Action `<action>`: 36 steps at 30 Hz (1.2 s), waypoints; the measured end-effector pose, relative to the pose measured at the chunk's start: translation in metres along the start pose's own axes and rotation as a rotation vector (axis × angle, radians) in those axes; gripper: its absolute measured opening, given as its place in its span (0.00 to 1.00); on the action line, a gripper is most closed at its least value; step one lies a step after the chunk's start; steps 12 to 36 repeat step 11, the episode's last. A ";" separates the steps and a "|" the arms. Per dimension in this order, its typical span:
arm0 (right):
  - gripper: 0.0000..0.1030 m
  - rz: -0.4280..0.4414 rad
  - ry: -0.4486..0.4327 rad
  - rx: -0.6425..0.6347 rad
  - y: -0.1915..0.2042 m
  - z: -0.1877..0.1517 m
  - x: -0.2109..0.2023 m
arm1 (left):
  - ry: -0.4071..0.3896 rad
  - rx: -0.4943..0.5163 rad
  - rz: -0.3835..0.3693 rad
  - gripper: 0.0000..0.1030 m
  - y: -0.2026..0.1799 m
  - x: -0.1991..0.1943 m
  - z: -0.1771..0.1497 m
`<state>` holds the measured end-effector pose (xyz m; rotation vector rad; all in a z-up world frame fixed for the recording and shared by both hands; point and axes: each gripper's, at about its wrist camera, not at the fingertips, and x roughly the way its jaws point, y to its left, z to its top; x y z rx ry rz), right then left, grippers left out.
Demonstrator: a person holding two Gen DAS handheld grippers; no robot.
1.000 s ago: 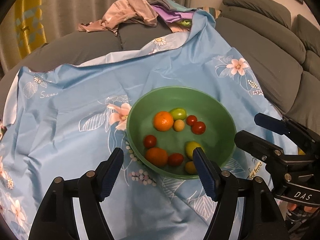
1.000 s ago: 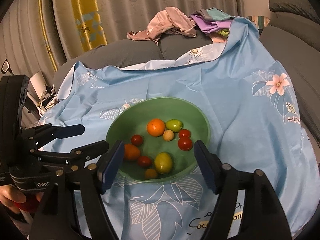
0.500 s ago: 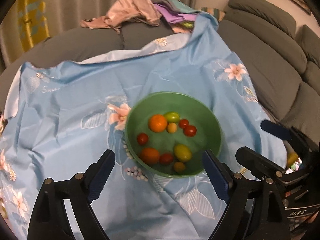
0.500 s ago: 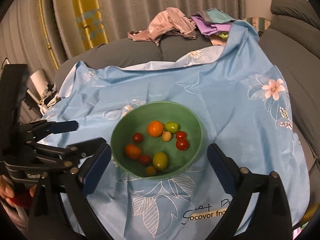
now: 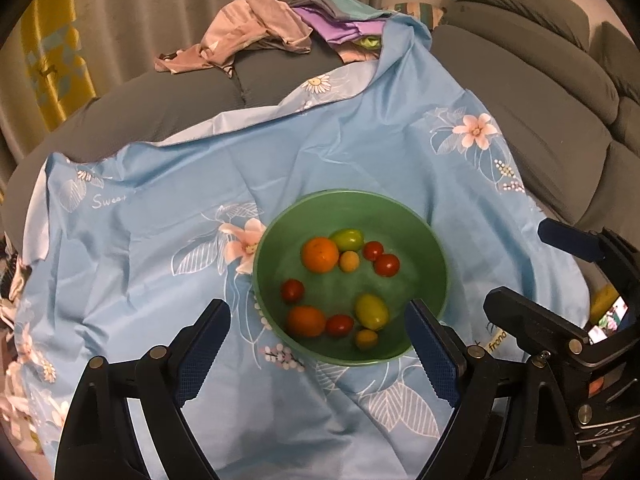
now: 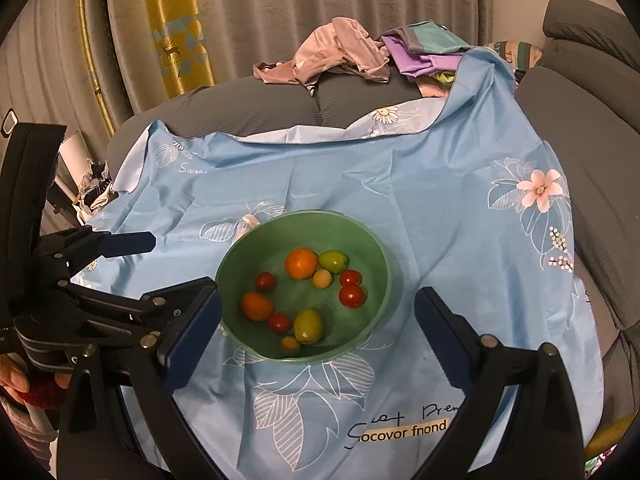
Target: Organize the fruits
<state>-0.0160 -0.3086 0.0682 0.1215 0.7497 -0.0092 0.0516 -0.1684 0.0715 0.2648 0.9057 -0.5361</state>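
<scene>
Green bowl (image 5: 434,240) sitting on blue floral sheet (image 5: 160,208), toward its near edge, holding all visible fruit: two oranges, green and yellow pieces, several red tomatoes. Left gripper (image 5: 320,350) hovering above bowl's near rim, jaws spread wide, carrying nothing. Right gripper (image 6: 316,338) likewise gaping, empty, beside it. Judging fruits already gathered; if picking one, descending straight over large orange (image 6: 301,263), avoiding rim, closing gently so neighbours aren't rolling.
</scene>
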 end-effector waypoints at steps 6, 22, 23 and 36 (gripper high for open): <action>0.95 -0.008 0.001 0.000 -0.001 0.002 0.001 | -0.004 0.012 0.023 0.86 -0.001 -0.001 0.002; 0.95 -0.010 0.001 0.003 -0.001 0.002 0.002 | -0.010 0.020 0.047 0.86 -0.002 -0.002 0.003; 0.95 -0.010 0.001 0.003 -0.001 0.002 0.002 | -0.010 0.020 0.047 0.86 -0.002 -0.002 0.003; 0.95 -0.010 0.001 0.003 -0.001 0.002 0.002 | -0.010 0.020 0.047 0.86 -0.002 -0.002 0.003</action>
